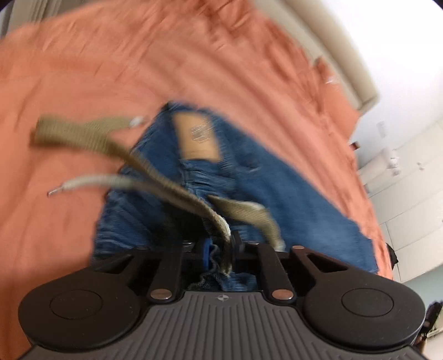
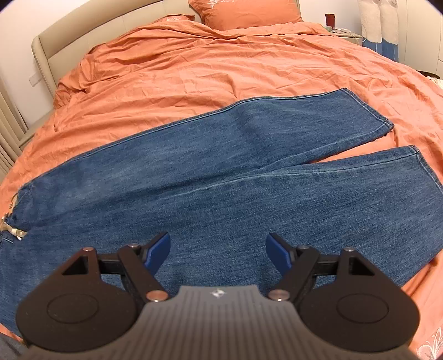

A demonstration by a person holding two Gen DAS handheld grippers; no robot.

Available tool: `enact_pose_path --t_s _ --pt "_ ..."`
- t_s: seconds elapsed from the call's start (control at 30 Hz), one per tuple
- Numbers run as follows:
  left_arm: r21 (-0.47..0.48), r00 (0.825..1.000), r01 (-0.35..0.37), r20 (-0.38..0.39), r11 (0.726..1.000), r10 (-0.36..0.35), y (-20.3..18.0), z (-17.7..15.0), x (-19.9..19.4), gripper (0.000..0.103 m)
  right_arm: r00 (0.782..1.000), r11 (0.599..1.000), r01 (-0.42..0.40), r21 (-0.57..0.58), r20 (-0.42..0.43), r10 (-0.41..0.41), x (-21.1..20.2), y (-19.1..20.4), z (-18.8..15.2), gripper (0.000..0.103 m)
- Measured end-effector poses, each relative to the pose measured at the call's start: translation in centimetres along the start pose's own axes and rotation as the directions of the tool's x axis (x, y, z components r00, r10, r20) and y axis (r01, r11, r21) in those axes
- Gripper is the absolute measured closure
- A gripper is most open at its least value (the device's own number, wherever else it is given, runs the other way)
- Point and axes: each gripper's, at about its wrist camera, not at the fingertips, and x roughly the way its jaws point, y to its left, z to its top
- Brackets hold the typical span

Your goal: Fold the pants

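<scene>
Blue jeans [image 2: 221, 171] lie on an orange bed cover [image 2: 193, 69], both legs stretched toward the right, hems apart. My right gripper [image 2: 217, 253] is open and empty, hovering over the near leg. In the blurred left wrist view, my left gripper [image 1: 220, 253] is shut on the jeans' waistband [image 1: 213, 260] and lifts it. The waist end [image 1: 199, 155] with a tan label hangs below. Khaki drawstring cords [image 1: 138, 163] swing to the left.
A beige headboard [image 2: 83, 30] and orange pillows [image 2: 249, 11] stand at the far end. A nightstand with a red cup [image 2: 330, 19] is at the far right. White cabinets [image 1: 409, 171] and floor lie past the bed's edge in the left wrist view.
</scene>
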Motion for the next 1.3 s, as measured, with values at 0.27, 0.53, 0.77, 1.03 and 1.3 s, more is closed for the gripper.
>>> enact_pose_path --t_s 0.27,0.53,0.77,1.03,1.3 --pt "0.173 0.939 -0.343 0.076 0.923 0.335 -6.0 -0.7 -3.2 0.096 1.0 1.0 0.006 0.005 0.028 -0.006 -1.0 -0.3 -0.3 0.03" --pt "0.245 0.869 -0.469 -0.043 0.849 0.492 -4.1 -2.0 1.6 0.091 0.998 0.999 -0.019 0.037 0.058 0.016 -2.3 -1.2 -0.7 0.029" --pt "0.365 0.814 -0.548 0.023 0.753 0.581 -7.8 -1.5 -0.1 0.058 1.0 1.0 -0.02 0.013 0.004 0.02 -3.3 -1.4 0.2 0.029" --pt "0.676 0.897 -0.298 -0.043 0.674 0.44 -15.4 -5.3 -3.0 0.053 1.0 0.991 0.003 -0.135 0.029 0.001 -7.9 -4.3 2.3 0.029" --pt "0.849 0.848 -0.006 -0.276 0.529 0.453 -18.9 -12.6 0.0 0.053 0.987 0.976 0.067 -0.206 0.156 -0.035 -11.9 -10.9 2.2 0.028"
